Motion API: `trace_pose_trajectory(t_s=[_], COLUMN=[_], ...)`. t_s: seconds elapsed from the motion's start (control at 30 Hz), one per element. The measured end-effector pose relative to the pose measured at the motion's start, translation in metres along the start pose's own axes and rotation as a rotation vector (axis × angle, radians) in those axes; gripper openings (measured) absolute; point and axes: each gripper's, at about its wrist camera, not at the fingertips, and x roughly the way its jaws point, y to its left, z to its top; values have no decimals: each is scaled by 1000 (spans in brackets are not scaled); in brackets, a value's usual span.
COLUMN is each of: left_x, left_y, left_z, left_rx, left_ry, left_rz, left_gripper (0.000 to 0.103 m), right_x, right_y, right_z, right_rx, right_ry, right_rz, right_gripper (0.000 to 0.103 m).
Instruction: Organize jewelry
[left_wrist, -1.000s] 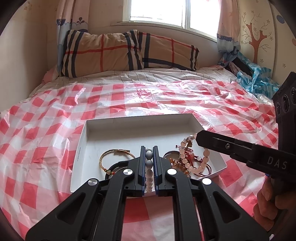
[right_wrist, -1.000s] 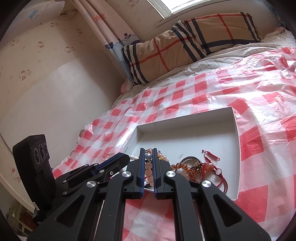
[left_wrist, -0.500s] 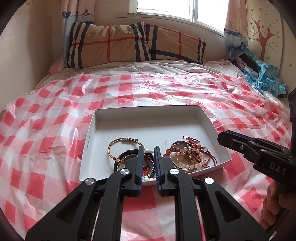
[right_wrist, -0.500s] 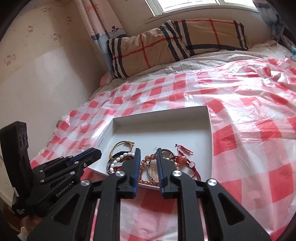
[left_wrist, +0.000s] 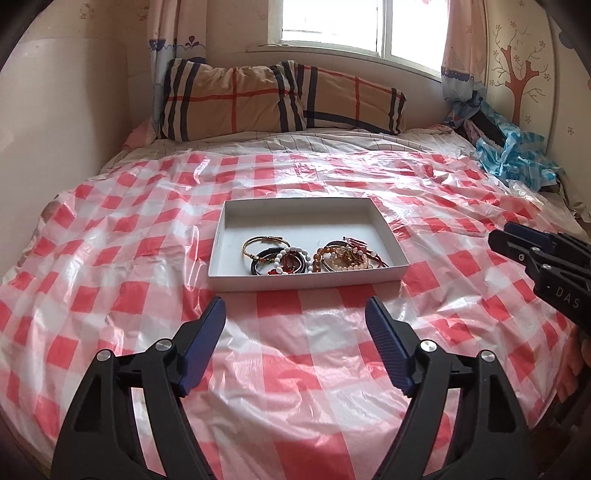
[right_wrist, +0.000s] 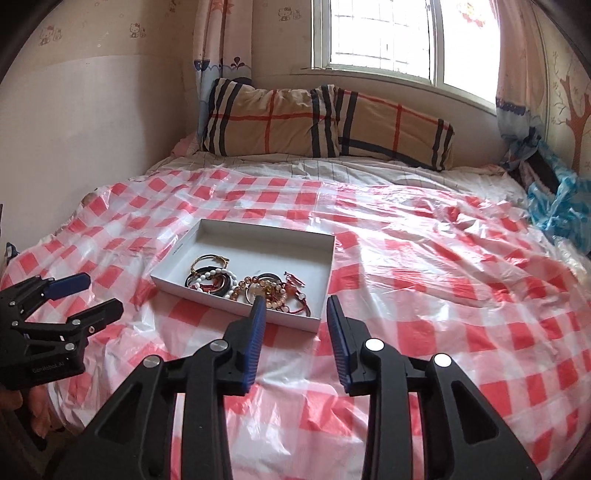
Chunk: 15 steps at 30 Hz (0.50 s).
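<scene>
A shallow white box (left_wrist: 386, 232) (right_wrist: 173, 254) lies on the checked bed cover, with several bracelets in its near half: a gold bangle (left_wrist: 264, 243) (right_wrist: 208, 260), a white bead bracelet (left_wrist: 295, 253) (right_wrist: 218, 275) over dark bands, and amber beads with red cord (left_wrist: 347, 256) (right_wrist: 275, 290). My left gripper (left_wrist: 295, 308) (right_wrist: 83, 295) hovers in front of the box, jaws opening wide, nothing between them. My right gripper (right_wrist: 295, 306) (left_wrist: 506, 238) is near the box's front right corner, jaws opening, nothing between them.
A red-and-white checked plastic sheet (left_wrist: 295, 369) covers the bed. A plaid pillow (left_wrist: 280, 99) lies at the head under the window. Crumpled blue plastic (left_wrist: 513, 155) sits at the far right edge. A wall (right_wrist: 92, 129) runs along the left side.
Both grippers let go of the bead bracelets they pinched, which now lie in the box. Both pulled back and up from the box, and their jaws spread apart.
</scene>
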Motion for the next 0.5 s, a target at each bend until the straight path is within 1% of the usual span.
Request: trace_pose_trajectory(t_s=[0.03,0.13,0.2,0.23,0.33,0.5], left_x=[-9,-36,-49,-57,-72,-82], left_y=[-1,-6,-9,-12,-18,-21], left_z=[-4,-17,-25,-32,-47,-72], left_rx=[-1,-5,-6,-6,3,4], left_ry=[-4,-22,-28,-34,-50,-56], left_rz=[2,15,19,22,33,28], left_gripper=[78,84,85,85,89,91], right_x=[-13,-41,-59,-68,-85,-96], right_y=[0,2,3,4,6,17], right_z=[-4,-14,-24,-30,-45,-71], right_rx=[-15,-47,-58,-54,-34,5], right_ry=[-5,-5,-7,-5,4,36], right_rz=[-20,-59,-77,-77,-70,-52], right_gripper=[40,42,45,48,49,52])
